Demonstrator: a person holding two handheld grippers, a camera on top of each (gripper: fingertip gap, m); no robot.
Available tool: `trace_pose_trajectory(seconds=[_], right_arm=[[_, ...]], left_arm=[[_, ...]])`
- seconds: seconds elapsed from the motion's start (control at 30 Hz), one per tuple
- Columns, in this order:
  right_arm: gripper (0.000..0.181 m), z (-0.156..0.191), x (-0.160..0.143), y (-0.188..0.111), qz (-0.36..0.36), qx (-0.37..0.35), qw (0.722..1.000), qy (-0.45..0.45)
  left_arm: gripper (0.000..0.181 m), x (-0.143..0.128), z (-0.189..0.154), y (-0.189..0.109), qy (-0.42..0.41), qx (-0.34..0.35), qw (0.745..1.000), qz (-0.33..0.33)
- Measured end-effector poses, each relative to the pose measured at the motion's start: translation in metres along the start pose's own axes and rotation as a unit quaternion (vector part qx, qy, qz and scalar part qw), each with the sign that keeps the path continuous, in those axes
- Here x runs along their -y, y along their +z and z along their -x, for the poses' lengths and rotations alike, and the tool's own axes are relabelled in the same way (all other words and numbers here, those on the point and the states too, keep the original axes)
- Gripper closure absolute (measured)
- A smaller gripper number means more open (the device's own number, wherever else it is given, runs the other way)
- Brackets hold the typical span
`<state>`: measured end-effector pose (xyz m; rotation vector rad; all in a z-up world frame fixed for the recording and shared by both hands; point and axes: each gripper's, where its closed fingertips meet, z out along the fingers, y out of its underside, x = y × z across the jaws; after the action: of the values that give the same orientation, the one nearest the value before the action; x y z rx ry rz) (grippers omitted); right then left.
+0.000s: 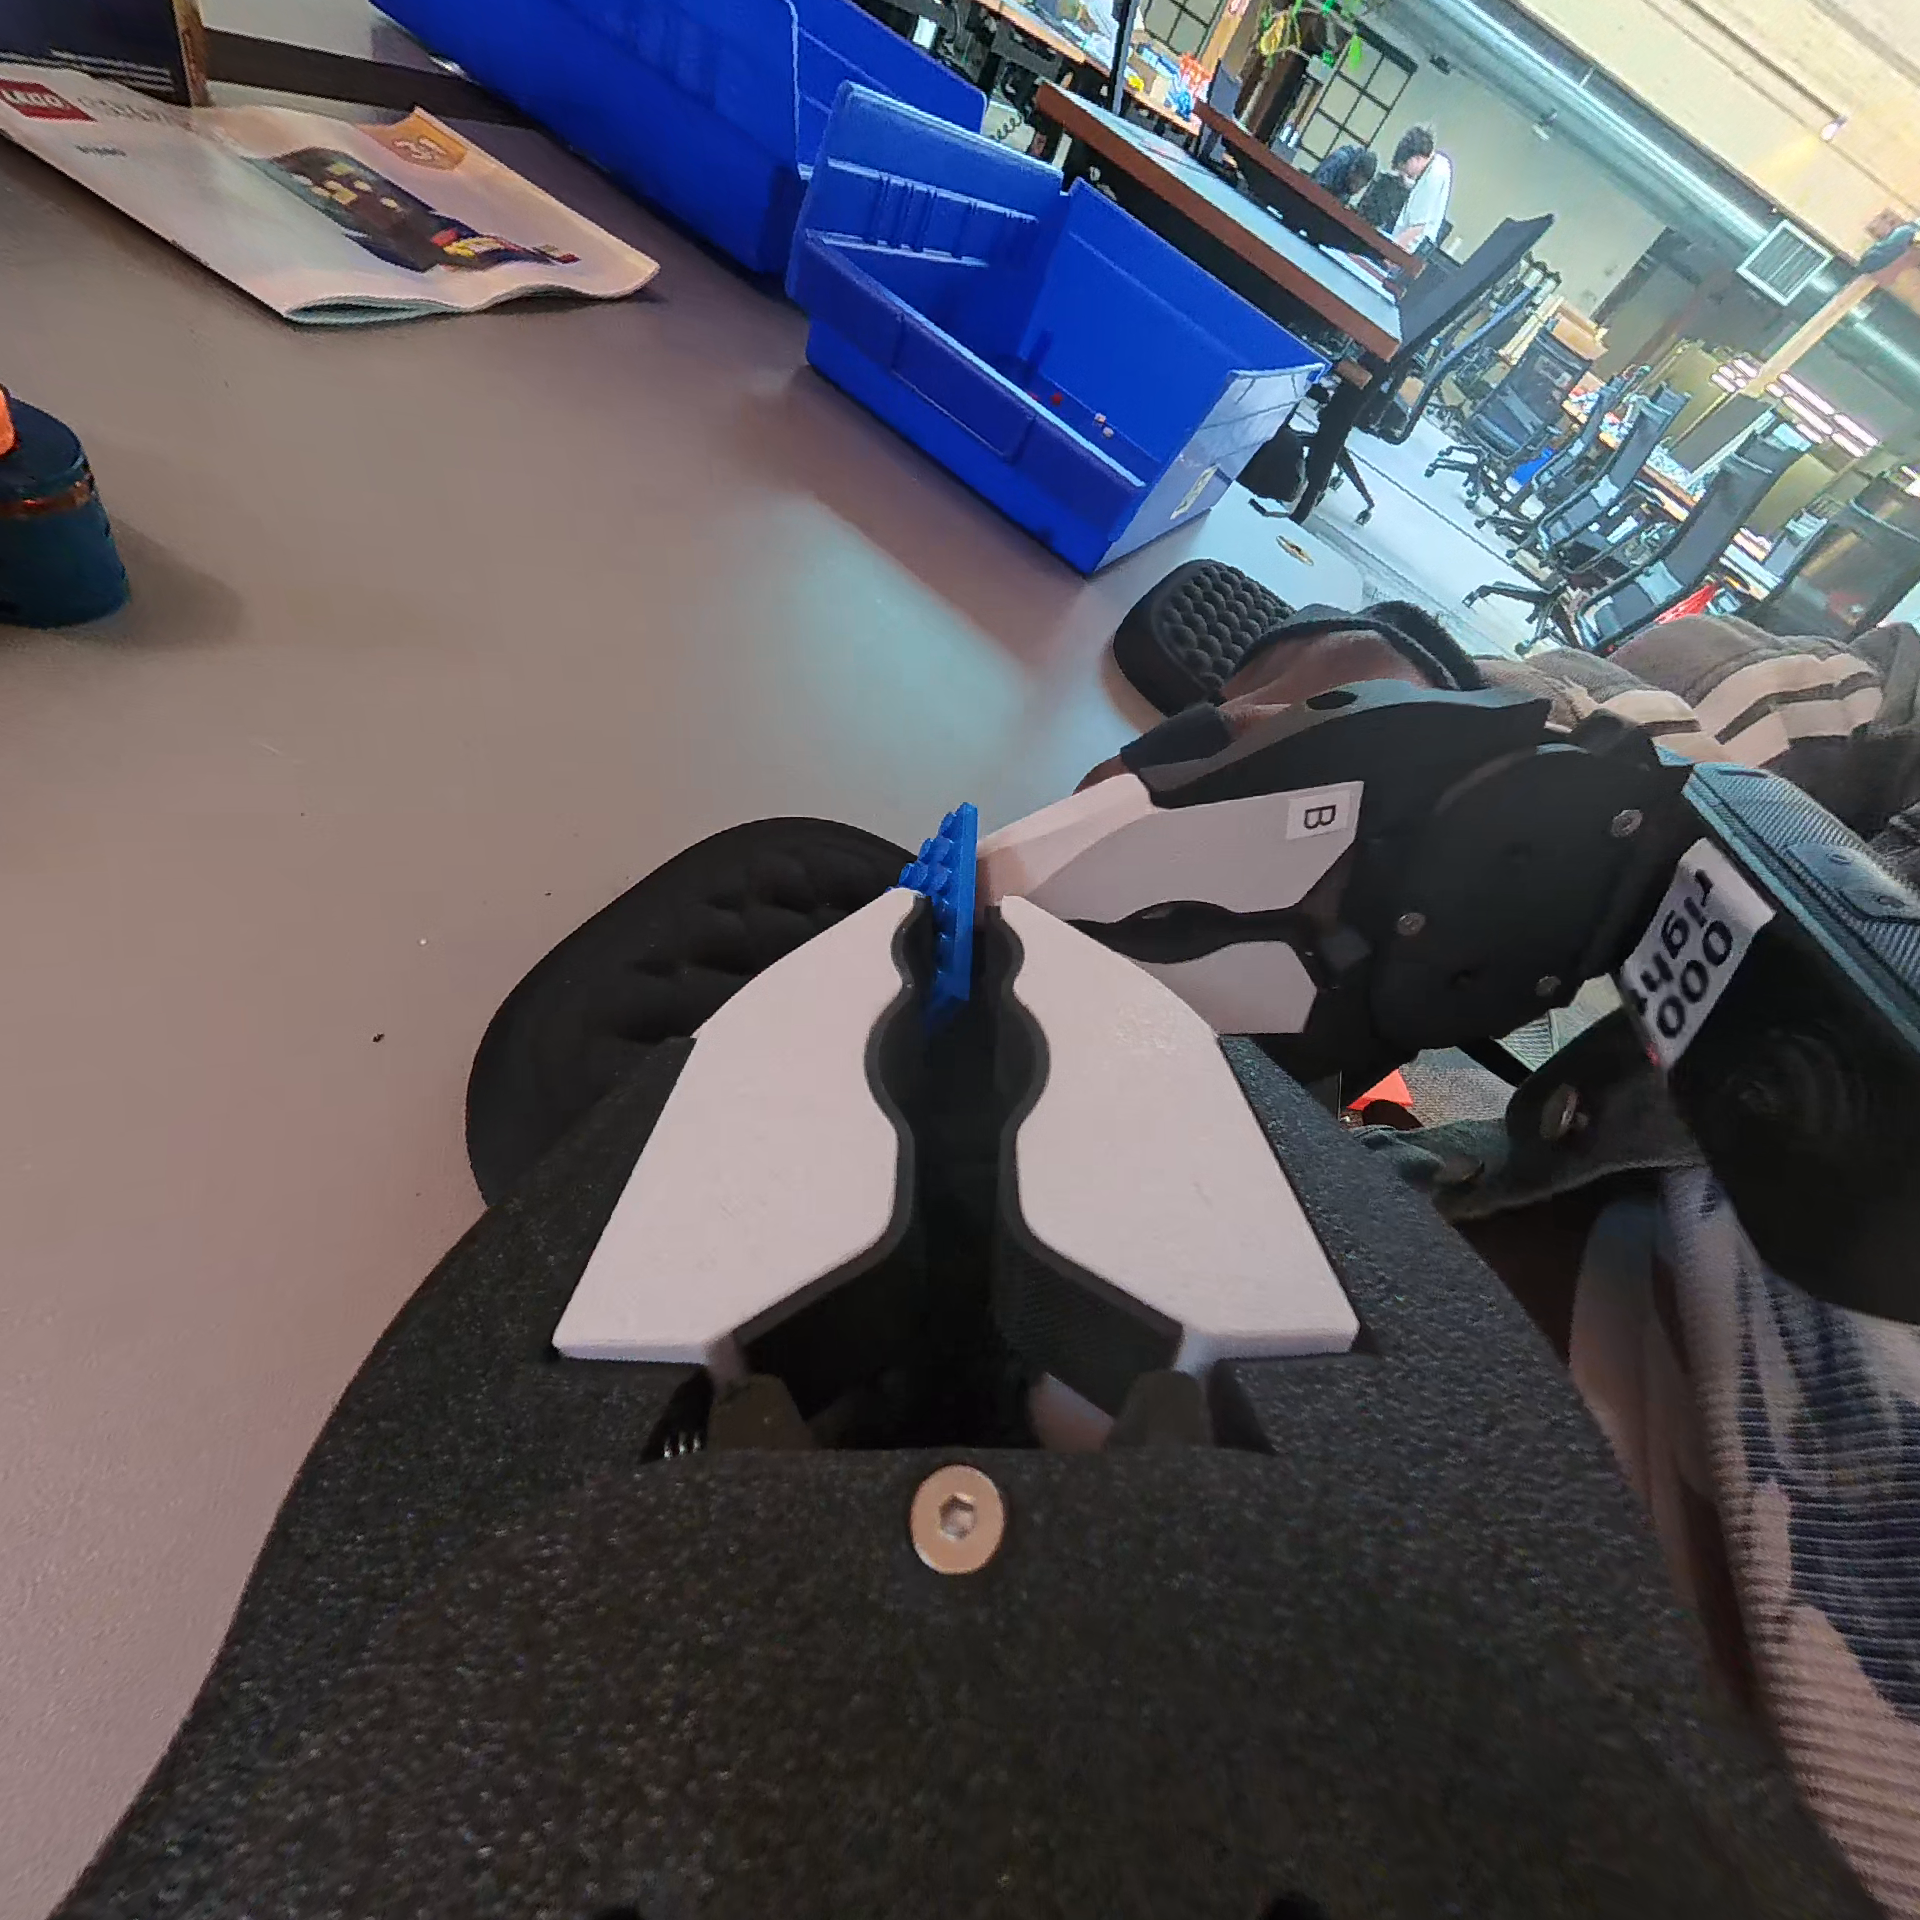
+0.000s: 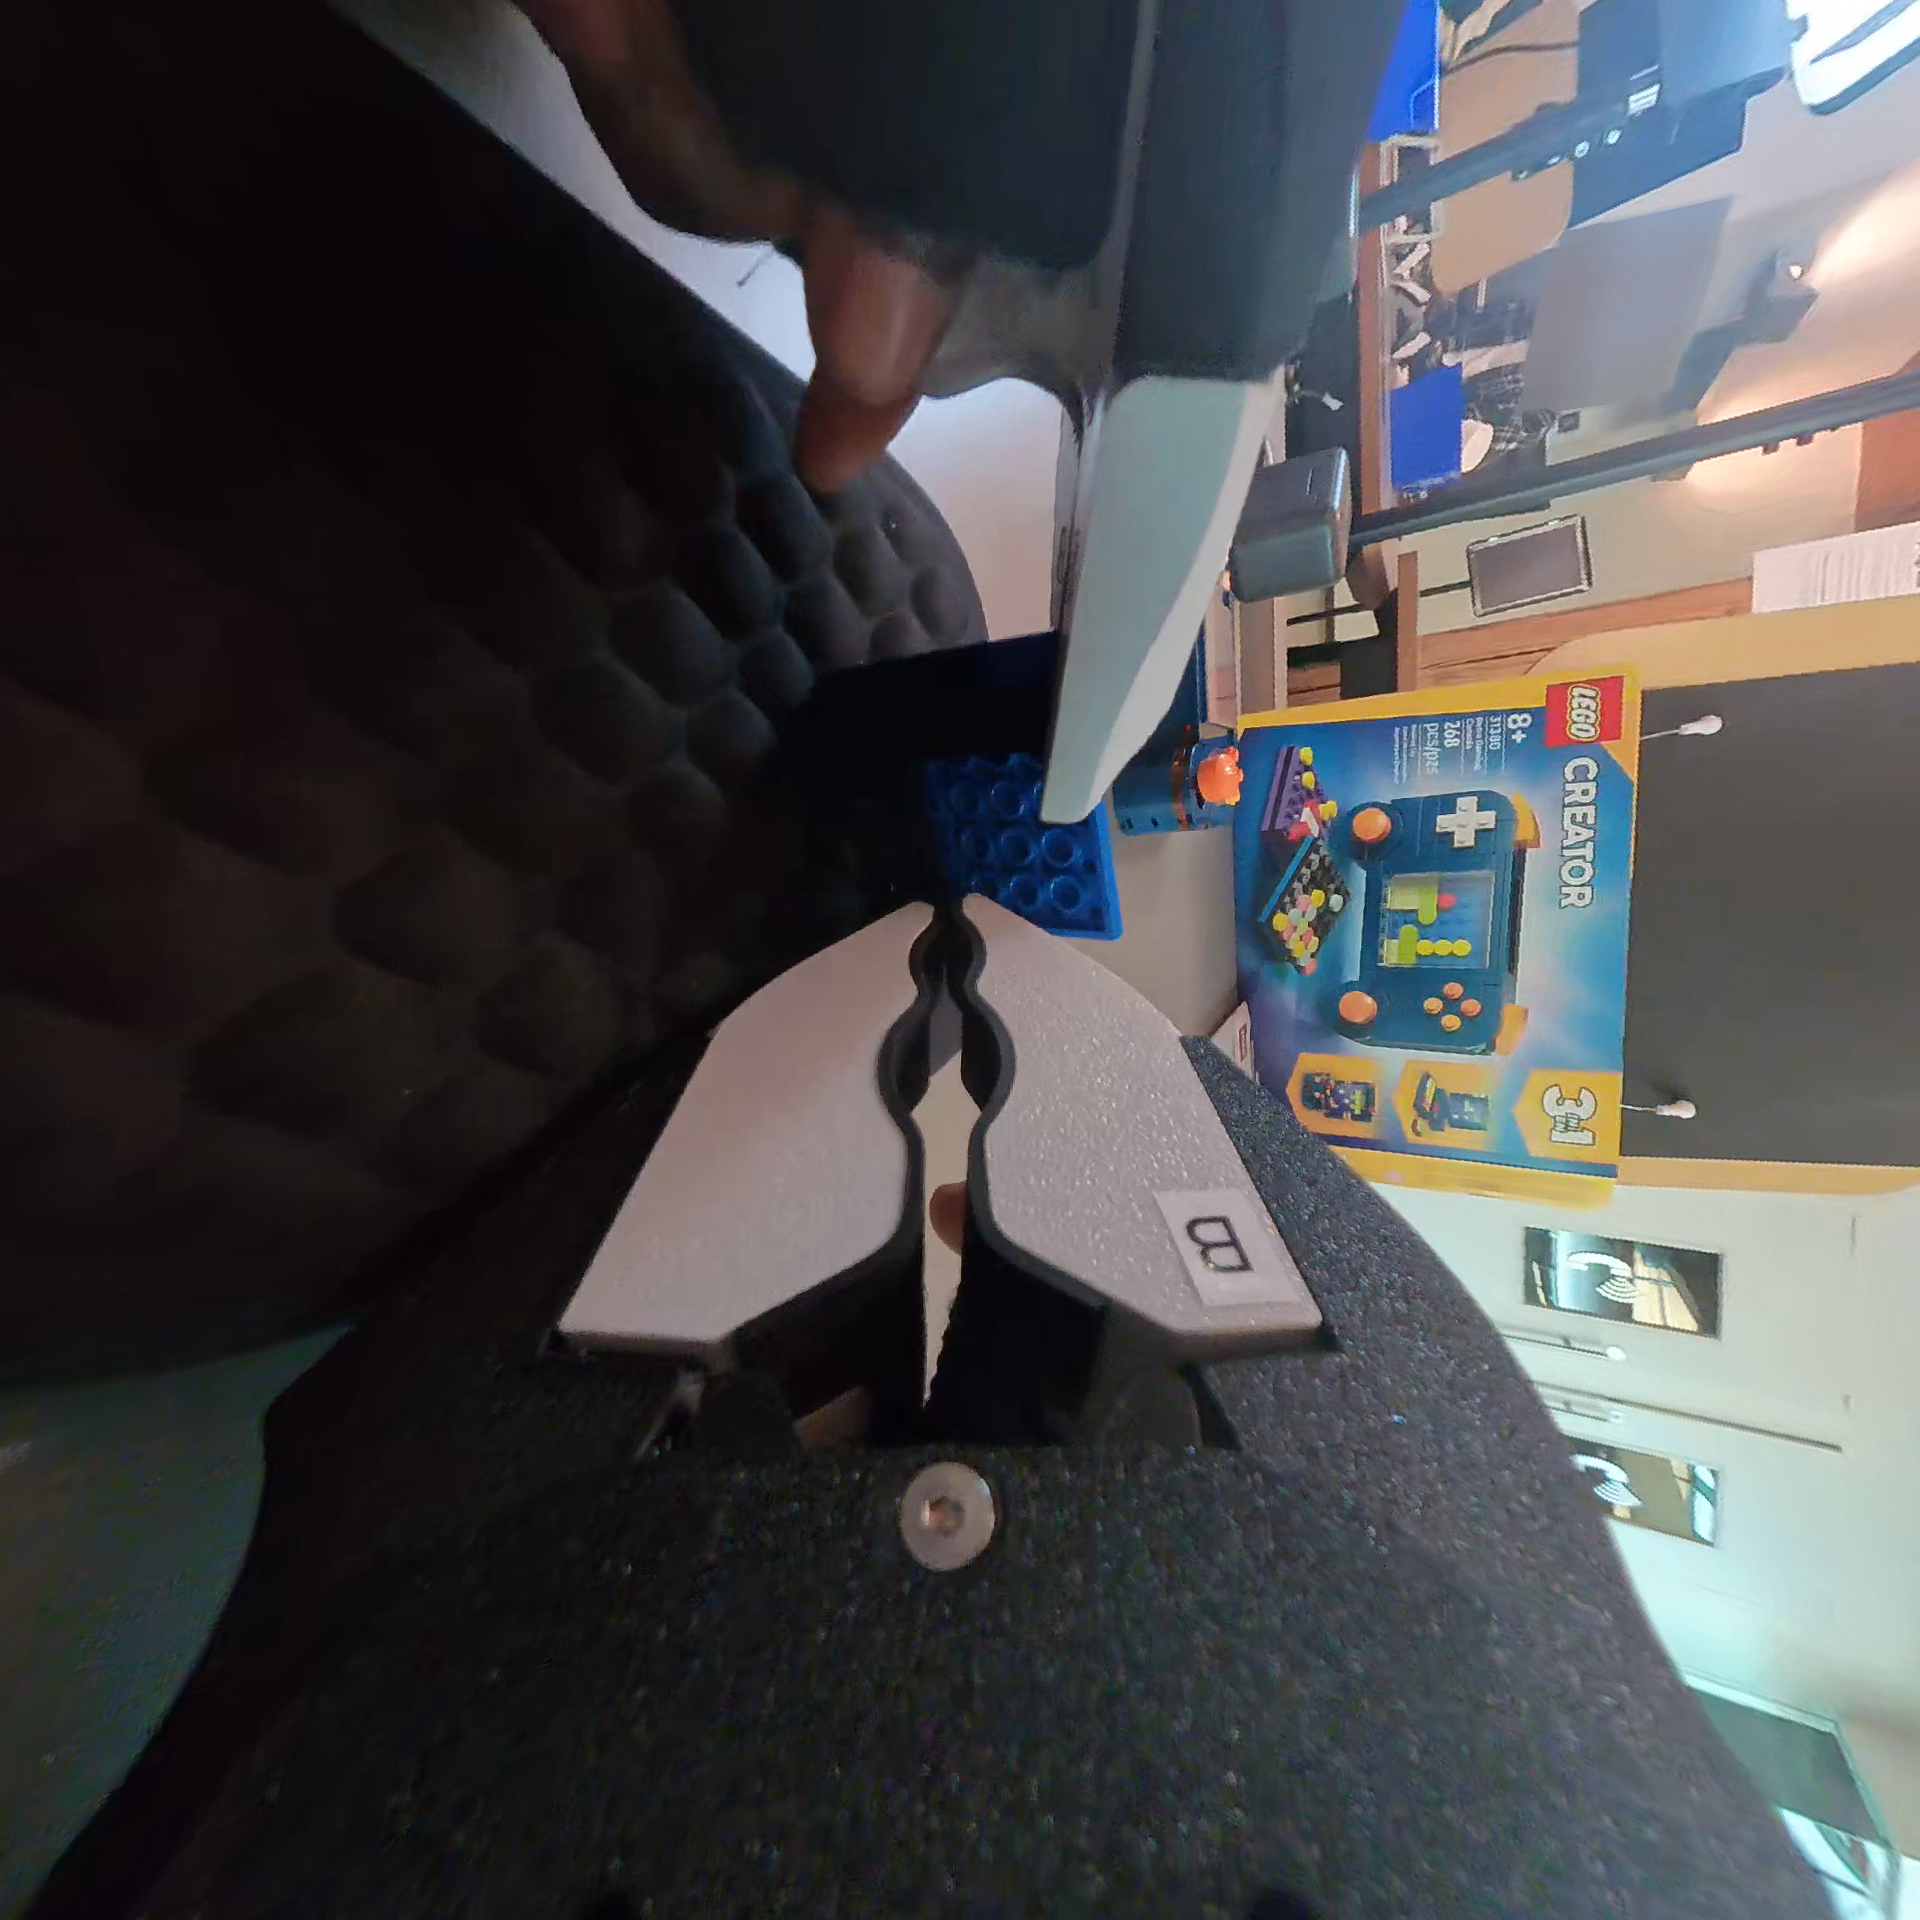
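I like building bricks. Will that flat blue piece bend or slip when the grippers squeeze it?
Probably not bend: the blue plate looks like hard plastic and stands straight, edge-on, in the left gripper. It looks thin, so likely light. Its faces look smooth, so it might slip or twist; the right gripper is closed right beside it.

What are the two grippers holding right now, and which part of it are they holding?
The left gripper pinches a blue studded plate by its lower edge. The right gripper is shut with its tips at that plate's rim; whether it grips anything cannot be told.
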<state>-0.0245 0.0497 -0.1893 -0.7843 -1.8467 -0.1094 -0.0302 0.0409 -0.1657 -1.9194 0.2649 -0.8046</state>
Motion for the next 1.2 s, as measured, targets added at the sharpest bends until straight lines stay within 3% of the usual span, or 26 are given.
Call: trace_pose_trajectory(seconds=[0.2, 0.4, 0.7, 0.73, 0.97, 1.03, 1.1, 1.17, 1.2], right_arm=[[0.181, 0.004, 0.006, 0.005, -0.004, 0.035, 0.999, 0.02], [0.181, 0.007, 0.003, 0.008, 0.044, 0.098, 0.992, 0.064], [0.181, 0.01, 0.002, 0.011, 0.076, 0.165, 0.983, 0.011], [0.181, 0.024, 0.003, 0.009, 0.074, 0.213, 0.974, 0.002], [0.181, 0.021, 0.002, 0.012, 0.052, 0.18, 0.982, 0.01], [0.181, 0.018, 0.002, 0.011, 0.021, 0.162, 0.985, 0.058], [0.181, 0.014, 0.003, 0.006, -0.005, 0.174, 0.966, 0.189], [0.181, -0.015, 0.008, -0.002, -0.064, 0.129, 0.925, 0.353], [0.163, -0.033, 0.013, -0.008, -0.111, 0.111, 0.884, 0.441]], left_arm=[[0.172, -0.002, -0.001, 0.002, 0.005, 0.001, 1.0, 0.009], [0.171, -0.005, -0.001, 0.004, 0.006, -0.001, 1.0, 0.02], [0.171, -0.004, 0.001, 0.003, 0.002, 0.005, 1.0, 0.018], [0.171, -0.006, -0.004, 0.004, 0.002, -0.013, 1.0, 0.022], [0.172, 0.003, 0.007, -0.001, -0.037, 0.01, 0.999, -0.018], [0.172, 0.006, 0.008, -0.004, -0.044, 0.007, 0.999, -0.031], [0.172, 0.017, 0.008, -0.012, -0.042, 0.003, 0.996, -0.079], [0.172, 0.039, -0.001, -0.028, -0.021, -0.013, 0.985, -0.17], [0.173, 0.051, -0.009, -0.036, -0.014, -0.028, 0.977, -0.211]])
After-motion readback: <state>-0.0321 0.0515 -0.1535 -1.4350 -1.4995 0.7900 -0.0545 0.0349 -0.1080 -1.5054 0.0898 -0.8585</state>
